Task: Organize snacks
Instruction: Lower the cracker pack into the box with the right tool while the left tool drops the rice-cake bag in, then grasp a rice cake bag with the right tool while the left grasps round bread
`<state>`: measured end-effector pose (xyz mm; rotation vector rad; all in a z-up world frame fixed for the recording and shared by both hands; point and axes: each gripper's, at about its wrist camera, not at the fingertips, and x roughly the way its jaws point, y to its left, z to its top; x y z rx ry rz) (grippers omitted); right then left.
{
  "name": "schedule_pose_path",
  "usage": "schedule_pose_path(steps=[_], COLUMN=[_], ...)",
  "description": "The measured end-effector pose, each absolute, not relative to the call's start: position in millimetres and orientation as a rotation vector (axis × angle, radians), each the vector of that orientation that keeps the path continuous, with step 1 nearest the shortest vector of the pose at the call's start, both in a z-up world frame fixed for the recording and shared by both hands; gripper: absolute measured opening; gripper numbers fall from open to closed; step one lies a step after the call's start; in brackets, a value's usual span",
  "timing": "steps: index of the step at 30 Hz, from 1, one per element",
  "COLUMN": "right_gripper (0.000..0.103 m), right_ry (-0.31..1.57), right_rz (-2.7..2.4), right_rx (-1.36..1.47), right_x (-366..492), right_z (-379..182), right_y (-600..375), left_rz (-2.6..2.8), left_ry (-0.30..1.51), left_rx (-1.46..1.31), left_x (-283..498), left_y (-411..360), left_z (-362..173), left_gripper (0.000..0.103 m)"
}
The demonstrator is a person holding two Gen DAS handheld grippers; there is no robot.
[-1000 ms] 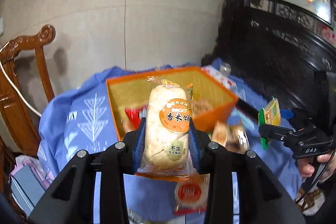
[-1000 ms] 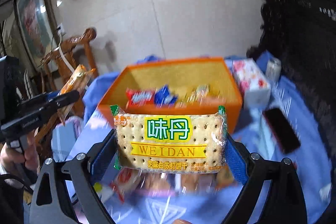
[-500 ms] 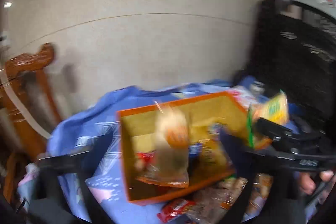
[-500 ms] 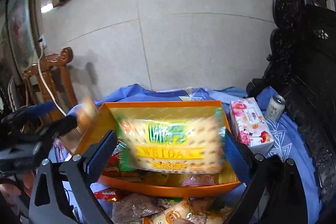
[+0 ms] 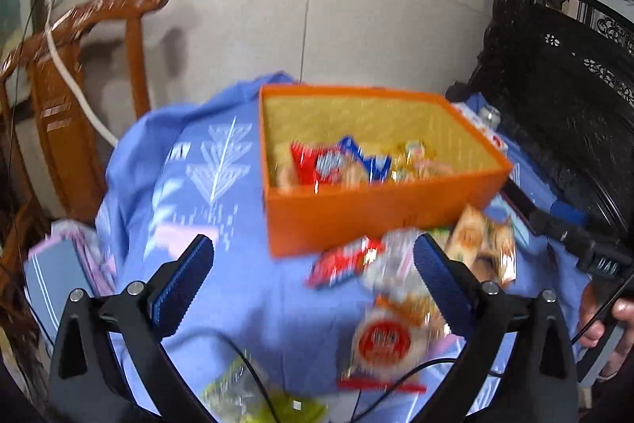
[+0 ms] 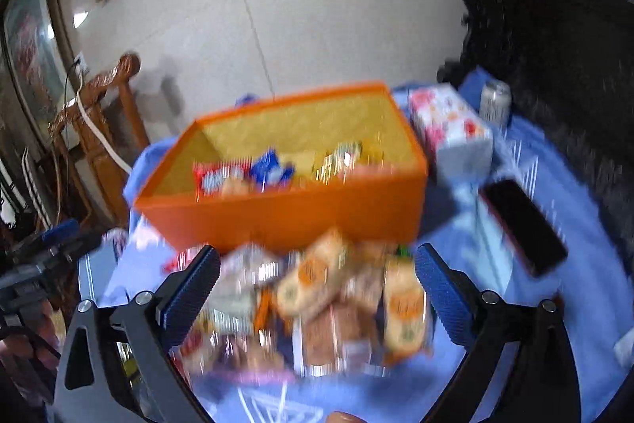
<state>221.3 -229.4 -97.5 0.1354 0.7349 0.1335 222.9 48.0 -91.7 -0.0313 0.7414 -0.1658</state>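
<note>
Both the left hand-held gripper (image 5: 313, 274) and right hand-held gripper (image 6: 317, 282) are spread and empty; loose snack packets (image 6: 317, 300) lie at 6 o'clock of the orange box (image 6: 285, 217), so each should straddle one packet squarely before pinching.

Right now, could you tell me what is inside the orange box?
Inside the orange box lie a red-and-white packet, a blue packet and some yellowish wrapped snacks toward its near side. The near wall hides whatever sits lower, and blur prevents reading any labels.
</note>
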Motion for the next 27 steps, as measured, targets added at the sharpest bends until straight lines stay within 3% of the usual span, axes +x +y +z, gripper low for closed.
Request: schedule_pose_path(steps=[13,22,27], right_gripper=[0.099,0.099,0.099], right_ry=[0.888,0.81,0.895], right_rz=[0.115,0.099,0.09], right_rx=[0.186,0.269,0.345], right_x=[188.8,236.2,264.5], right_z=[-157.3,-140.0,-159.2], right_y=[-227.8,-219.5,-219.8], left_rz=[-0.177,-0.201,-0.199], left_ry=[0.815,0.801,0.795], left_rx=[-0.116,-0.115,-0.138], left_x=[163.6,153.6,150.7], left_y=[49.1,38.9,43.6], left_z=[-138.1,-137.1,-138.0], left_gripper=[0.099,0.099,0.099])
